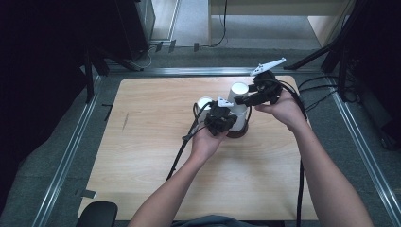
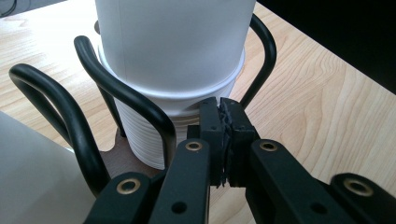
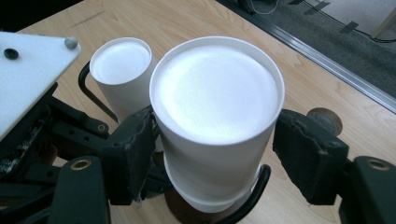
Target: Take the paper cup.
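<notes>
Upturned white cup (image 3: 217,93) on top of the cup stack (image 2: 154,126), between right gripper (image 3: 215,158) pads: left pad touching, right pad just clear, jaws spread. Left gripper (image 2: 223,140) pinched shut just before the stack, beside the black wire holder (image 2: 126,98).

Both forearms reach in from the near edge of the tabletop and converge toward its middle, each hand wrapped around a tool. The left tool (image 1: 221,120) is held low and pointed away from the person, its two black jaws pressed fully together. The right tool (image 1: 246,100) sits a little farther off, turned leftward toward the other, its jaws standing apart.
</notes>
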Demonstrator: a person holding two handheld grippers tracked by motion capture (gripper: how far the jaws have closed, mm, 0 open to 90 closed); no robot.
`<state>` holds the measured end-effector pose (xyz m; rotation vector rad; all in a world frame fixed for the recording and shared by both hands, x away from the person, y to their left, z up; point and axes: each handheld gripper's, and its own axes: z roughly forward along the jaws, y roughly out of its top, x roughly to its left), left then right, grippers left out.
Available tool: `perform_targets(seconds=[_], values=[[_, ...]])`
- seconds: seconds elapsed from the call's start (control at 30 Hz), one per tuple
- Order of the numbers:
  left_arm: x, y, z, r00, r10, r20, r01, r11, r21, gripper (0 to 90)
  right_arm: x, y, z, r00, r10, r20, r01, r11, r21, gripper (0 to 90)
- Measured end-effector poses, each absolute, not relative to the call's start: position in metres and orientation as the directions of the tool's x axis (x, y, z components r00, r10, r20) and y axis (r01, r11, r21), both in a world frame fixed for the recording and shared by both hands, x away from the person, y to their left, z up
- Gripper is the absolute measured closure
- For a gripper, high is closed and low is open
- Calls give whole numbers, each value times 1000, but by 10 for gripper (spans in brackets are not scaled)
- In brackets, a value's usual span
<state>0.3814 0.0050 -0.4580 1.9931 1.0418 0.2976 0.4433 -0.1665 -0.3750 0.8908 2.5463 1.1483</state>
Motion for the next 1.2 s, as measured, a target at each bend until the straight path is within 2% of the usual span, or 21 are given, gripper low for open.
perform_targets(seconds=[0.33, 1.2], values=[[382, 6, -460, 625, 760, -178, 566, -284, 774, 886, 450, -154, -378, -783, 621, 48, 449, 510, 733, 298], [383, 9, -461, 623, 756, -203, 571, -262, 778, 887, 450, -154, -370, -787, 616, 43, 448, 522, 726, 324]])
